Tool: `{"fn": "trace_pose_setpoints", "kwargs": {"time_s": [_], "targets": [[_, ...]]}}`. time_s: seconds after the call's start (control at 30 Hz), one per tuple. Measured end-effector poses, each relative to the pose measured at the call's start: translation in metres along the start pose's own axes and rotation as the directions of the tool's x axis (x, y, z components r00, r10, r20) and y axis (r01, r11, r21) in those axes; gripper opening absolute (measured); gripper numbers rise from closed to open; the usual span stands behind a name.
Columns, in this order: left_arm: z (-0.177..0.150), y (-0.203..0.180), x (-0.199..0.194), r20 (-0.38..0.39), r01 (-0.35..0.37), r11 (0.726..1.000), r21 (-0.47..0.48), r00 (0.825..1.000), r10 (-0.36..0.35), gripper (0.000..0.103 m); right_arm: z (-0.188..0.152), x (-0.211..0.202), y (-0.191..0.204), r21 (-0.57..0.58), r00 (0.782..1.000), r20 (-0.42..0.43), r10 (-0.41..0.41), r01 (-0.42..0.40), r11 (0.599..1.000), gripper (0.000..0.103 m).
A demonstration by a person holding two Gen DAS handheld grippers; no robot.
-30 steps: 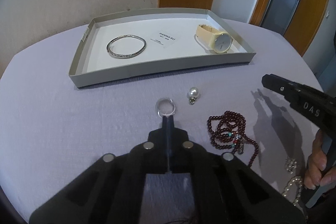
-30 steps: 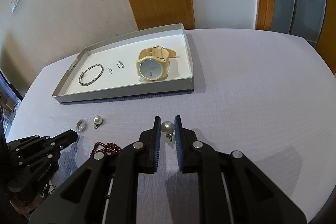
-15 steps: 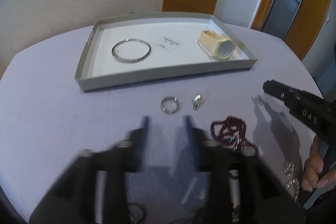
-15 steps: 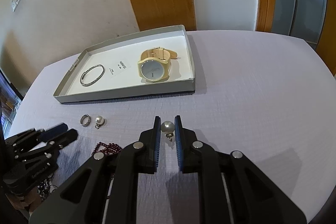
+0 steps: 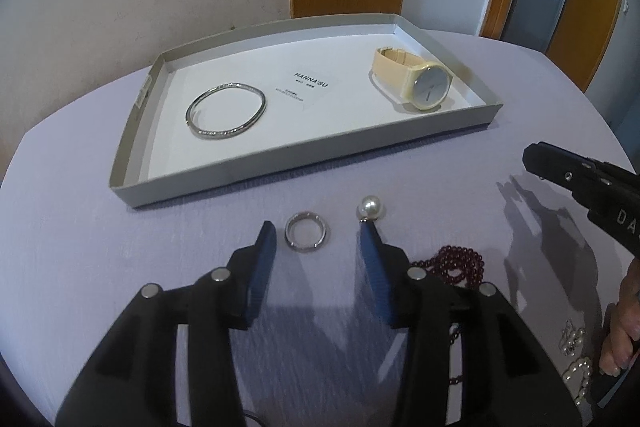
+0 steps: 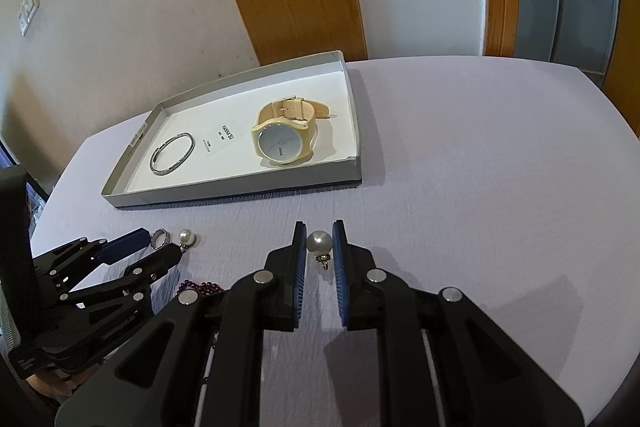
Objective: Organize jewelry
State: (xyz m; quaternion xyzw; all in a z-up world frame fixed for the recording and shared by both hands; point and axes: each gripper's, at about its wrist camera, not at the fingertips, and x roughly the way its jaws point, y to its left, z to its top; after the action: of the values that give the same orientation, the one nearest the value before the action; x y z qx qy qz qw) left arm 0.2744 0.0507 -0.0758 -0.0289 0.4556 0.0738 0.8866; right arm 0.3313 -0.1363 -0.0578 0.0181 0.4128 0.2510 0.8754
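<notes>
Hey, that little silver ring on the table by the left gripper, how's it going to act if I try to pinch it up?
The ring lies flat on the cloth, a thin, smooth metal band, so it will probably slip from the pads. It looks rigid and likely light. If tipped on edge it may roll toward the pearl earring beside it. The left gripper is open around it.

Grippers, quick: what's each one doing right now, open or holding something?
Left gripper: open, empty, the silver ring between its fingers.
Right gripper: closed on a pearl earring.
</notes>
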Motion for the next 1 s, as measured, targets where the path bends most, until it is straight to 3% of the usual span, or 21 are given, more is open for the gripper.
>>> {"fn": "trace_pose_setpoints", "kwargs": {"time_s": [0.2,1.0], "targets": [[0.005,-0.005,0.002,0.006,0.008,1.0,0.016,1.0,-0.008,0.022,0.0,-0.001,-0.001,0.002,1.0,-0.001,0.002,-0.002,1.0,0.014],[0.005,0.013,-0.025,0.054,0.01,1.0,-0.016,0.998,-0.009,0.021,0.009,-0.005,0.019,-0.039,1.0,0.009,0.027,-0.027,0.999,0.014]]}}
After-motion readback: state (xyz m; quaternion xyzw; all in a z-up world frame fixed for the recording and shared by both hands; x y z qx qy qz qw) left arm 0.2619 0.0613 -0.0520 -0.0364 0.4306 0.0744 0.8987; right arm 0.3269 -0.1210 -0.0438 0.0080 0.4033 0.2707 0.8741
